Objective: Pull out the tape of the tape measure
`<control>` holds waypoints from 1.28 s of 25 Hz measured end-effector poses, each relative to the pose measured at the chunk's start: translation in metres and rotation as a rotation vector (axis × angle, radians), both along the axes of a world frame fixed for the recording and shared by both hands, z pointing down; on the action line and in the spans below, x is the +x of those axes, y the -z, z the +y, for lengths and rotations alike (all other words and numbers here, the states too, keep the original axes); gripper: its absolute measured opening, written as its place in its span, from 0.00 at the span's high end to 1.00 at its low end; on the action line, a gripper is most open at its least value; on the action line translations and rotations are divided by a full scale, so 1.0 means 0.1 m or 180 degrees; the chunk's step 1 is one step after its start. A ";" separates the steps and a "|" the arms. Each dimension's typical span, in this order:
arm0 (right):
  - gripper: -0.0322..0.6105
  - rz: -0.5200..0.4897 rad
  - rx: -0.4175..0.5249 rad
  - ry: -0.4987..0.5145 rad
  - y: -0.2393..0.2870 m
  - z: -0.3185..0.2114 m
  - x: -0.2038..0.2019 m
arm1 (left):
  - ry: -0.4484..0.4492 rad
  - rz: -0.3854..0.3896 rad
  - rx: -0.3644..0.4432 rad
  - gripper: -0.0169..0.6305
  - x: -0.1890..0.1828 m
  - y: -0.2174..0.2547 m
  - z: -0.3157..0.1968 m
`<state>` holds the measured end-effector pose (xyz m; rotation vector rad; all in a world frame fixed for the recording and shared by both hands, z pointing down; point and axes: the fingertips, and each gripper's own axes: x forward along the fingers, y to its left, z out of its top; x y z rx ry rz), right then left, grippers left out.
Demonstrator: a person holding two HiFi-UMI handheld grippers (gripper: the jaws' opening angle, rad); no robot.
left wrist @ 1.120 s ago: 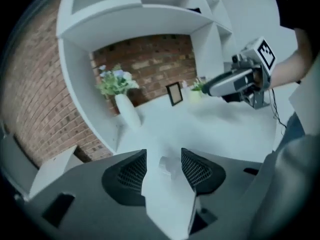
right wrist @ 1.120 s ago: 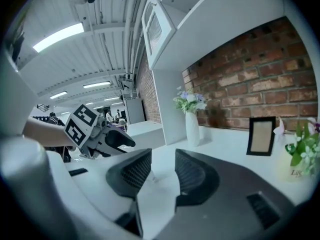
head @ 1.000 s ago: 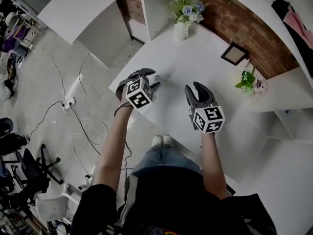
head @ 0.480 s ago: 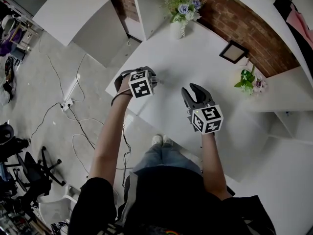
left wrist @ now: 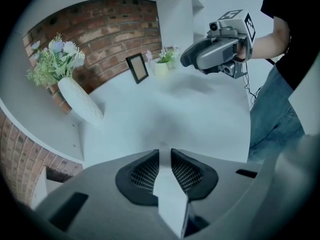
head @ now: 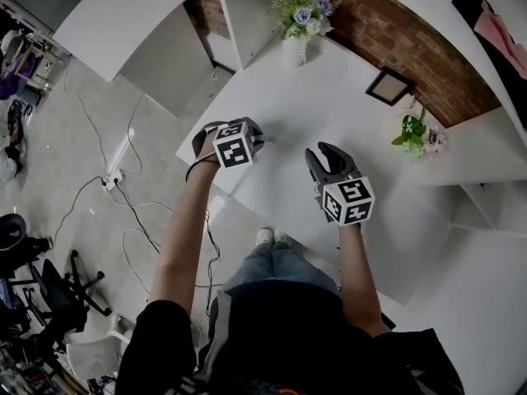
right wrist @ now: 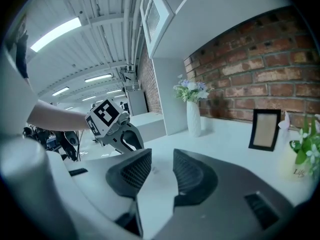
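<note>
I cannot make out a tape measure in any view. My left gripper [head: 257, 136] points steeply down at the white table [head: 329, 97] near its left corner, with its marker cube hiding the tips from above. In the left gripper view its jaws [left wrist: 165, 154] have just been closing and stand a narrow gap apart, with only bare table showing between them. My right gripper [head: 327, 153] hovers over the table's middle, open and empty [right wrist: 162, 156]. Each gripper sees the other: the right gripper [left wrist: 215, 54] and the left gripper [right wrist: 117, 129].
A white vase of flowers [head: 296, 23] stands at the table's far edge by the brick wall. A dark picture frame [head: 389, 87] and a small potted plant [head: 420, 138] sit at the back right. Cables [head: 123, 179] trail on the floor left of the table.
My left gripper has tipped further downward and sunk toward the table, and its jaws look narrower than a second ago. The right gripper has stayed where it was.
</note>
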<state>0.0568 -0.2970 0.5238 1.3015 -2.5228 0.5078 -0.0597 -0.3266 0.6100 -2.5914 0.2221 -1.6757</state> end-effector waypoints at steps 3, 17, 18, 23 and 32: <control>0.75 0.0009 0.0006 0.0003 0.01 0.03 -0.01 | -0.0068 0.0003 -0.0035 0.85 0.01 0.02 0.11; 0.76 -0.0250 -0.0512 0.0343 -0.19 0.50 -0.24 | -0.0251 0.0316 0.0136 0.85 0.20 0.75 1.00; 0.76 -0.0247 -0.0571 0.0382 -0.22 0.55 -0.28 | -0.0267 0.0322 0.0156 0.85 0.20 0.79 1.06; 0.77 -0.0122 -0.0845 0.0582 -0.38 0.77 -0.44 | -0.0349 0.0347 0.0264 0.85 0.26 0.91 1.30; 0.78 -0.0416 -0.1315 0.0849 -0.42 0.96 -0.55 | -0.0525 0.0414 0.0401 0.85 0.31 1.02 1.56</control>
